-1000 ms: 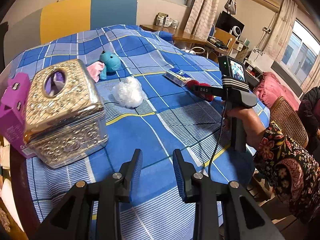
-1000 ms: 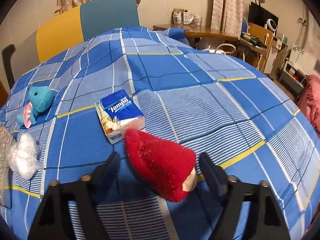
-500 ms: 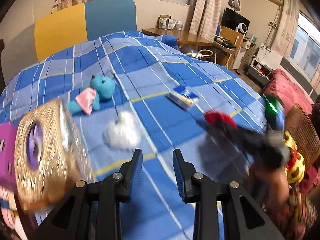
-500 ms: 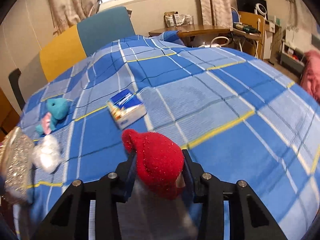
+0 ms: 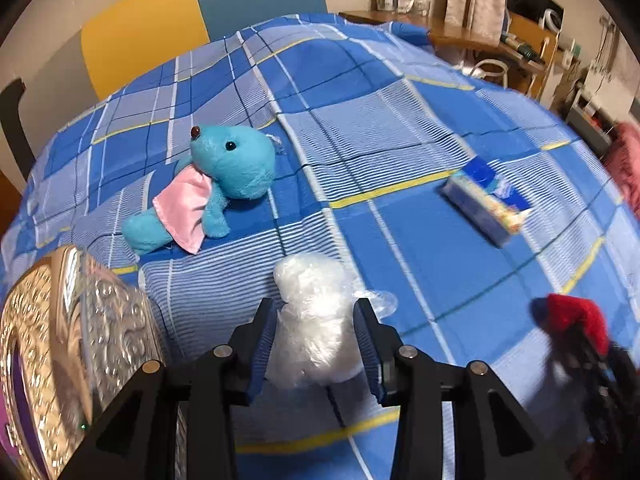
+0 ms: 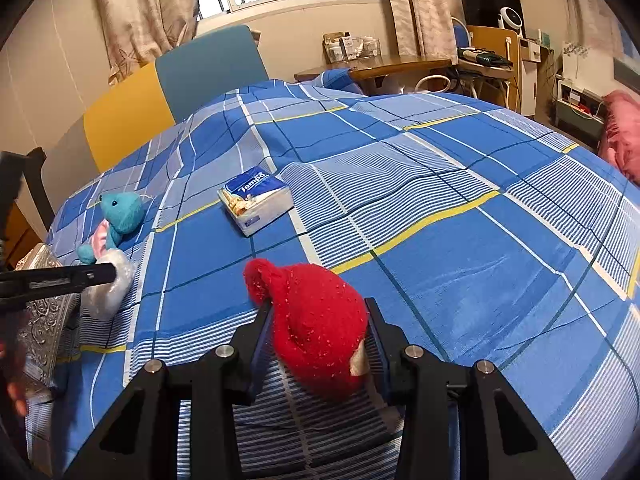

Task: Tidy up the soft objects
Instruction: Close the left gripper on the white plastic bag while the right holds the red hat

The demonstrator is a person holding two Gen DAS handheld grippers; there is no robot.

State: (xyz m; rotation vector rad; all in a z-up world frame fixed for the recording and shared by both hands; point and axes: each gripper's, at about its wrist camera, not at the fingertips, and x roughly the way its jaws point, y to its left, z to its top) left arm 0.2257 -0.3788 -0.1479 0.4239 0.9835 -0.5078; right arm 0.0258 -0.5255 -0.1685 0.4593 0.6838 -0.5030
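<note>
My left gripper [image 5: 316, 332] has its jaws around a white plastic-wrapped bundle [image 5: 316, 320] on the blue checked cloth [image 5: 400, 120]; whether they pinch it is unclear. My right gripper [image 6: 318, 340] is shut on a red plush hat [image 6: 316, 316] and holds it above the cloth; the hat also shows in the left wrist view [image 5: 576, 316]. A teal plush toy [image 5: 228, 176] with a pink cloth lies beyond the bundle, also in the right wrist view [image 6: 120, 212]. A blue tissue pack [image 6: 256, 200] lies mid-table, also in the left wrist view [image 5: 484, 200].
A silver embossed tissue box [image 5: 68, 340] stands at the near left, with a purple box behind it. Yellow and blue chair backs [image 6: 176, 92] stand beyond the table. A wooden desk [image 6: 400, 64] with clutter is at the back right.
My left gripper moved forward to the white bundle, which now sits between its jaws. My right gripper closed on the red hat and lifted it off the cloth.
</note>
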